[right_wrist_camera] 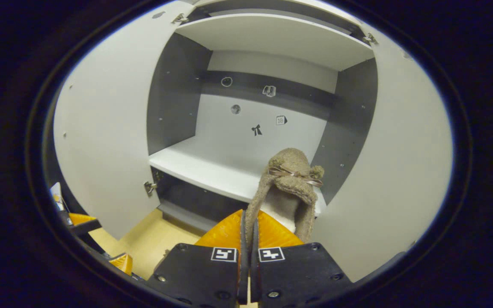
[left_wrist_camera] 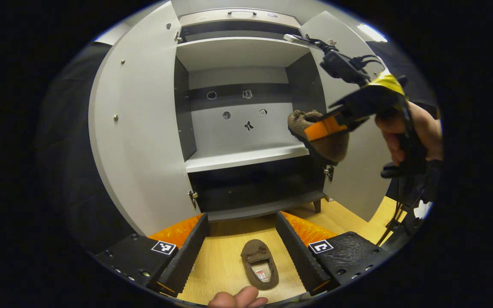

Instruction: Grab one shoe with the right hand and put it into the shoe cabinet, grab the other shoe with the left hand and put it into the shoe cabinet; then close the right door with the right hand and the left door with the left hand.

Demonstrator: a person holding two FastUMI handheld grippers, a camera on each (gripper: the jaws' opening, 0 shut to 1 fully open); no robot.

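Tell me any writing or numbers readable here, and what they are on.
No words read clearly.
Stickers on the cabinet back wall: small pictures, print too small.
Tag inside the floor shoe: blurred.
Squares on the right tongs: patterns, no letters.

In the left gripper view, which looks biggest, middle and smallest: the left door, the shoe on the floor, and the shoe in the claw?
1. Left door, by far.
2 and 3. The held shoe and the floor shoe look about alike; distance differs, so no ranking.
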